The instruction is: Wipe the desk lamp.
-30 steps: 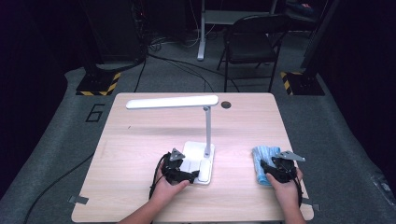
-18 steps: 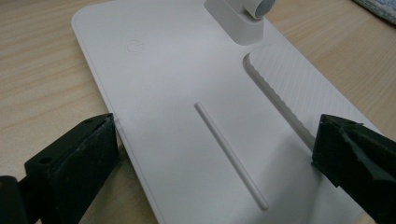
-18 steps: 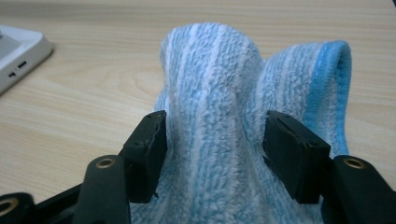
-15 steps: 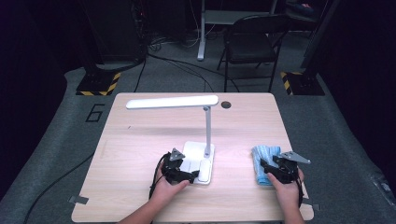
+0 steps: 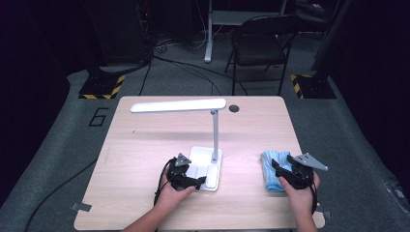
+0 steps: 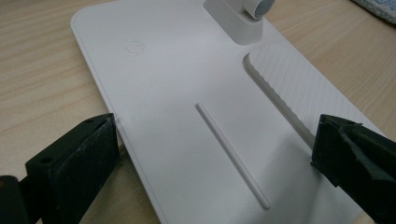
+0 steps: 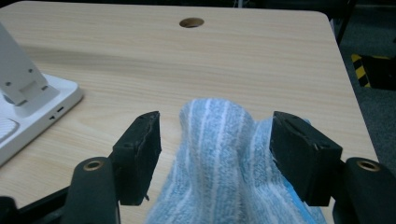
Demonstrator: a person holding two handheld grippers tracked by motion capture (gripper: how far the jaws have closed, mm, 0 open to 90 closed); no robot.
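Both tools remain in place, unchanged. Left tool (image 6: 210, 154), jaws wide, straddles the smooth white lamp base (image 6: 196, 93). Right tool (image 7: 215, 149), jaws open, brackets the ribbed blue towel (image 7: 224, 158).

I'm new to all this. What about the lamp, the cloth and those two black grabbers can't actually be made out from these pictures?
- Lamp base: left gripper view's edges cut off its near end.
- Power symbol: too faint to tell if lit.
- Blue cloth: its near end runs off the right gripper view's bottom edge; in the high view the right gripper covers part.
- Left gripper: too small in the high view to judge contact.
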